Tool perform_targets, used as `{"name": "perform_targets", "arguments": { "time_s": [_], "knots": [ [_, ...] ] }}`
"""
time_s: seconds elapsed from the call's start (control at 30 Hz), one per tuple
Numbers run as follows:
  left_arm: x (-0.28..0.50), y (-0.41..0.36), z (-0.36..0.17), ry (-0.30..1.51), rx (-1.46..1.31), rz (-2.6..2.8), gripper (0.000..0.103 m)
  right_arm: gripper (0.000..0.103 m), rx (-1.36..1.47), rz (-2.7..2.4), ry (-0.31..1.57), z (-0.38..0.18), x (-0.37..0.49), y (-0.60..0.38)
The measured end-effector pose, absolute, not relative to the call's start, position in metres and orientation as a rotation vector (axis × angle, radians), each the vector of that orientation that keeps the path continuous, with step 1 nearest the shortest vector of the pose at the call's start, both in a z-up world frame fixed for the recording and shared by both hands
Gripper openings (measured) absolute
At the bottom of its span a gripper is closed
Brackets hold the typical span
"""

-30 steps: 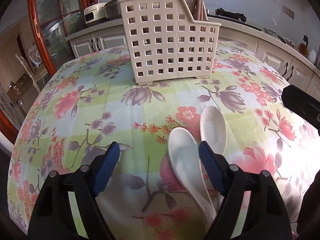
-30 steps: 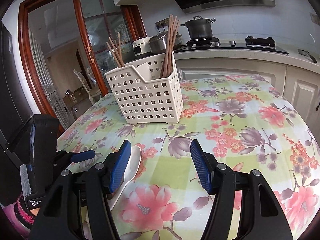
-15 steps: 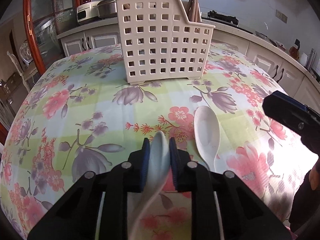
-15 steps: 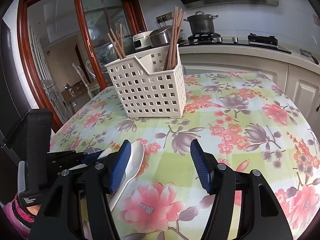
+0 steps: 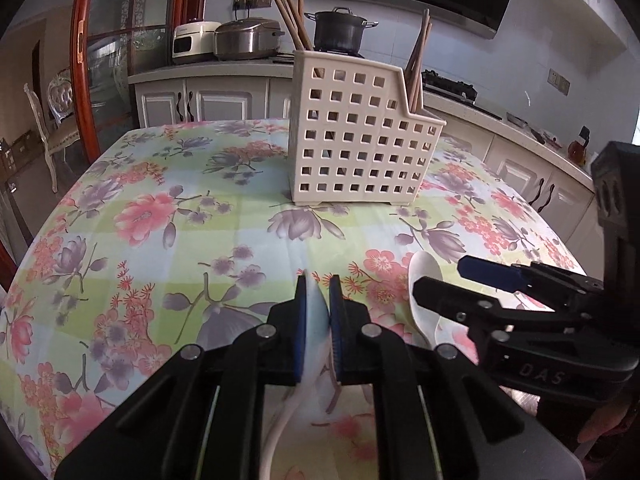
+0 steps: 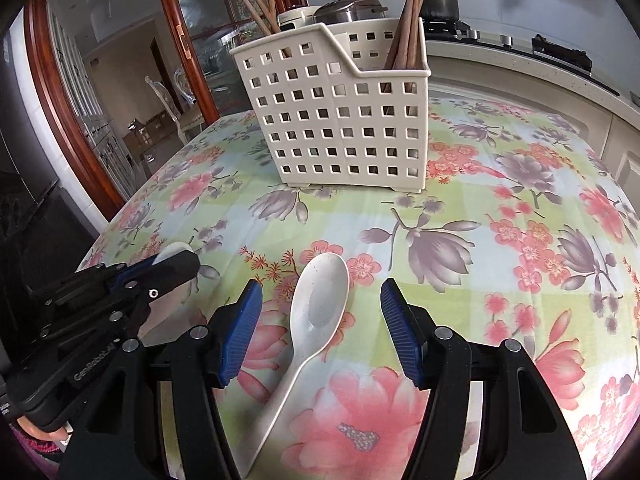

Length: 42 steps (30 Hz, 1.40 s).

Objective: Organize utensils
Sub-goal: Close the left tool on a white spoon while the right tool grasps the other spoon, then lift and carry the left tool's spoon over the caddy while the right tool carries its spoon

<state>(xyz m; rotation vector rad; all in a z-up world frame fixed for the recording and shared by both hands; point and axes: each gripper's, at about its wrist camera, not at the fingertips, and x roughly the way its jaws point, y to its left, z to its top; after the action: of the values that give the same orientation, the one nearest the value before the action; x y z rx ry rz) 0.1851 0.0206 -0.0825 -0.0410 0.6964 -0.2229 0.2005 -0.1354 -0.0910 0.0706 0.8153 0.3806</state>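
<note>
1. Pinching one white spoon [image 5: 316, 312] by its bowl, the left tool [image 5: 318, 312] had its blue pads pressed against both sides of it, with the handle trailing back under the tool; whether the spoon was clear of the desk [image 5: 168, 240] could not be told.
2. The right tool [image 6: 320, 320] stood spread wide, its two blue pads either side of the second white spoon [image 6: 316, 312], touching neither side of it.
3. That second spoon lay flat on the floral desk in front of the slotted basket [image 6: 340, 120], bowl towards the basket and handle running back between the right tool's fingers.
4. The basket stood upright on the desk beyond both spoons, well apart from them, with wooden chopsticks [image 6: 408, 20] already standing in its rear compartments; its lower front section looked open, though its contents could not be made out through the holes.
5. Judged from this, the step in hand was collecting the two spoons: the left pickup seemed made, the right one not yet.
6. The next move probably called for the right tool to close on the second spoon near the neck or bowl, squarely, since a smooth glazed spoon could slip or twist out of flat pads.
7. After that, each spoon would need carrying up over the basket's lower front rim and lowering in, keeping clear of the chopsticks.
8. The two tools sat just beside one another in front of the basket, so lifting one at a time would likely avoid a knock.
</note>
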Motion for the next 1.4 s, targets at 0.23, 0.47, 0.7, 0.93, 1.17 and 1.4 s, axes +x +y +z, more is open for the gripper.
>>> {"name": "perform_targets", "arguments": {
  "time_s": [0.23,0.47,0.7,0.93,1.17,1.4],
  "knots": [
    [0.175,0.038,-0.070,0.605,-0.087,-0.244,0.010,0.042,0.057,0.374,0.897,-0.102,0.218,-0.120],
    [0.175,0.040,-0.070,0.597,-0.098,-0.238,0.010,0.011,0.023,0.367,0.880,-0.103,0.215,-0.116],
    [0.173,0.038,-0.064,0.577,-0.099,-0.235,0.010,0.011,0.065,0.368,0.782,-0.086,0.206,-0.133],
    [0.163,0.031,-0.042,0.505,-0.089,-0.243,0.010,0.011,0.051,0.366,0.572,-0.046,0.185,-0.142],
    [0.159,0.023,-0.028,0.475,-0.068,-0.247,0.010,0.011,-0.004,0.366,0.448,-0.023,0.172,-0.143],
    [0.169,0.024,-0.002,0.463,-0.085,-0.287,0.010,0.011,-0.010,0.349,0.389,-0.002,0.178,-0.147]
  ]
}}
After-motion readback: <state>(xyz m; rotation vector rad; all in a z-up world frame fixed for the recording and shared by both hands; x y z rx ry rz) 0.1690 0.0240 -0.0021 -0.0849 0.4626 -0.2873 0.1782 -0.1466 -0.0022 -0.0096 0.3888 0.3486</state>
